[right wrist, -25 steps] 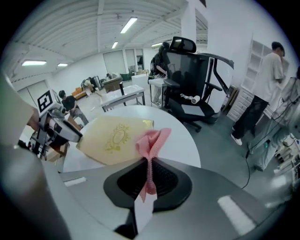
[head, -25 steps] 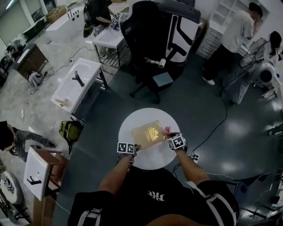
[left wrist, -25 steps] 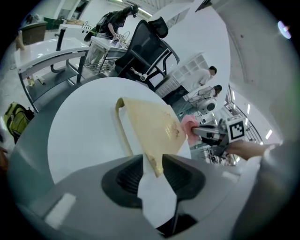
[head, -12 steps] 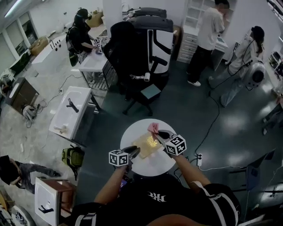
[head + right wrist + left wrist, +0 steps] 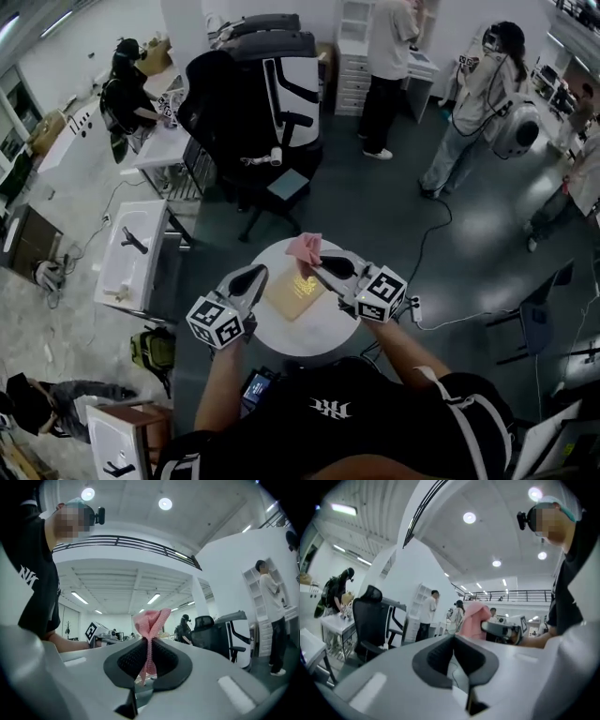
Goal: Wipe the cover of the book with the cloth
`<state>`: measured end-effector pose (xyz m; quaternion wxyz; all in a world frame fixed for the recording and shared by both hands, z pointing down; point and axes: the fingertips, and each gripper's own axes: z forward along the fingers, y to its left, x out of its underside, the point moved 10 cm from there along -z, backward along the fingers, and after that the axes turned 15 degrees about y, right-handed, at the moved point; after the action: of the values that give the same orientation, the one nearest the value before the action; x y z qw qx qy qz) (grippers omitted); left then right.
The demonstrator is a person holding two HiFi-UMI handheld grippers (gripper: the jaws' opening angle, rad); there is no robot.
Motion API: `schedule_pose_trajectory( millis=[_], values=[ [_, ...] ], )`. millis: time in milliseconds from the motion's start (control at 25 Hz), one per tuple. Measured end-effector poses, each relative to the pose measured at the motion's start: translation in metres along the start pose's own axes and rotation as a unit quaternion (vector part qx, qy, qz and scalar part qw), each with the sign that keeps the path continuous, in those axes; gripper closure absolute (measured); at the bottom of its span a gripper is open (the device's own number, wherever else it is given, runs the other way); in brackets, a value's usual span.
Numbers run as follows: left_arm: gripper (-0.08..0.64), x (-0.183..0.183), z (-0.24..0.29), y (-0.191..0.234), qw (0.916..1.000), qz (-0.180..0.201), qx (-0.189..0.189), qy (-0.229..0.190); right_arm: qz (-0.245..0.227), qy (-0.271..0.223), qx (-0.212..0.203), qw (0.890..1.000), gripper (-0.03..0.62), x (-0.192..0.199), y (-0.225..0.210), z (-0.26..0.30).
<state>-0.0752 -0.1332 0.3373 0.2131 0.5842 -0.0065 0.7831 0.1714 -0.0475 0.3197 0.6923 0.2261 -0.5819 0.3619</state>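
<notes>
Right tongs (image 5: 315,264) clamp the pink cloth (image 5: 305,247) by a thin fold, left tongs (image 5: 260,273) have just been closing on nothing; unheld book (image 5: 292,295) may slide under wiping

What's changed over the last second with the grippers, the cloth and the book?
Both grippers have lifted up off the book, toward the head camera. The right gripper carried the pink cloth up with it, pinched in its fingers. The left gripper left the book's corner; its fingers have just been closing, with nothing between them. The book lies as it was on the round table.
</notes>
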Motion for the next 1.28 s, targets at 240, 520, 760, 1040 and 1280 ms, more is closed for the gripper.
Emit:
schedule_pose_trajectory(
  millis=[240,520,760,1040,1280],
  values=[
    [0.557,-0.036,-0.016,-0.080,0.9935,0.111,-0.020,-0.019,-0.018,-0.051,0.016,0.998,0.572,-0.021,0.033,-0.082],
    [0.557,-0.027,-0.031,-0.206,0.9903,0.133,-0.001,-0.041,-0.017,-0.084,0.034,0.996,0.572,-0.003,0.096,-0.191],
    [0.557,-0.004,-0.042,-0.274,0.9900,0.131,0.035,-0.039,-0.004,-0.081,0.051,0.995,0.572,0.029,0.153,-0.253],
    [0.557,0.016,-0.062,-0.301,0.9832,0.145,0.105,-0.039,0.005,-0.074,0.097,0.993,0.572,0.046,0.212,-0.275],
    [0.557,0.058,-0.102,-0.309,0.9751,0.143,0.168,-0.024,0.023,-0.069,0.139,0.988,0.572,0.065,0.291,-0.261]
  ],
)
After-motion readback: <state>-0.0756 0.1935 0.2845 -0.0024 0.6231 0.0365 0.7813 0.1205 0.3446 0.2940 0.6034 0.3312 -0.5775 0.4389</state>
